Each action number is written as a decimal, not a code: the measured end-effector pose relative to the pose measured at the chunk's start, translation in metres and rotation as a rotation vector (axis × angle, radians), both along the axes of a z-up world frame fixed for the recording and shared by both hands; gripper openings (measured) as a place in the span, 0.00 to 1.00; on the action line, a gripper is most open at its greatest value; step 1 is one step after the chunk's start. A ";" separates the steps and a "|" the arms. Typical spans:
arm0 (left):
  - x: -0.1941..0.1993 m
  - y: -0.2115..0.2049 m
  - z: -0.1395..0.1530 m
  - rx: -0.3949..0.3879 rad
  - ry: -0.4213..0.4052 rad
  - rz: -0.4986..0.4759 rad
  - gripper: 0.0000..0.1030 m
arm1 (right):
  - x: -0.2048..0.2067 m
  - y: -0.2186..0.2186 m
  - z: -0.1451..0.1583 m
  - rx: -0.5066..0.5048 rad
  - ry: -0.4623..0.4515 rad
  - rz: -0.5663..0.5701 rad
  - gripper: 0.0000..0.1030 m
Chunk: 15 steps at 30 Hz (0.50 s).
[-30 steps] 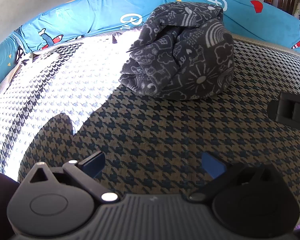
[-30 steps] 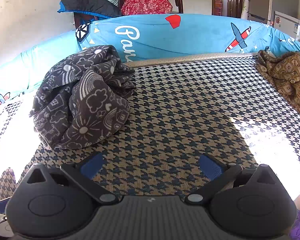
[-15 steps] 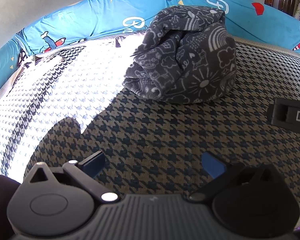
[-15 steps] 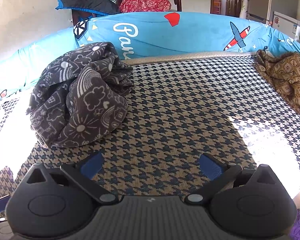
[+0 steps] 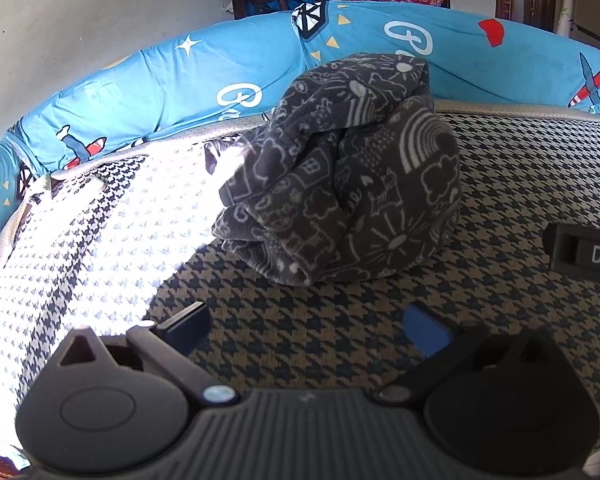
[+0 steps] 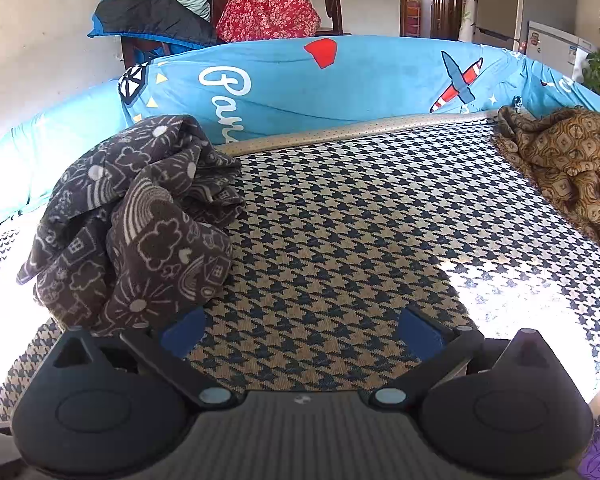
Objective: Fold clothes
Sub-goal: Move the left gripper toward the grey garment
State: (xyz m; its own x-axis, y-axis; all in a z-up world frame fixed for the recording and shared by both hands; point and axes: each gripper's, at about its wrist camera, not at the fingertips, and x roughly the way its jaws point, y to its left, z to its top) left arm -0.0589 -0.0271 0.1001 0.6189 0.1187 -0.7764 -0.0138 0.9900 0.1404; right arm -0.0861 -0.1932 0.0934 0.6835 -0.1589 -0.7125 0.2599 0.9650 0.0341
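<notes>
While both grippers, left gripper (image 5: 306, 330) and right gripper (image 6: 302, 330), are hanging spread and empty, I'm closing on the crumpled grey garment (image 5: 348, 184) near the bed's (image 6: 340, 240) far edge; next I'm needing a hem to pinch

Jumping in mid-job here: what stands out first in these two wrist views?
The dark grey doodle-print garment sits crumpled in a heap on the houndstooth mat, ahead of the open left gripper and just front-left of the open right gripper. Behind it runs a bright blue cartoon-print cushion, and a brown patterned cloth lies bunched at the mat's far right.
</notes>
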 end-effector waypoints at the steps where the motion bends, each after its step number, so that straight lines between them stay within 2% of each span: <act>1: 0.004 0.000 0.000 0.003 -0.002 -0.004 1.00 | 0.002 0.000 0.000 -0.009 -0.002 -0.003 1.00; 8: 0.038 0.001 -0.007 0.029 -0.011 -0.003 1.00 | 0.018 0.003 -0.002 -0.055 0.001 -0.001 1.00; 15: 0.071 0.008 -0.017 0.016 -0.011 0.035 1.00 | 0.037 0.002 -0.008 -0.053 0.028 -0.006 1.00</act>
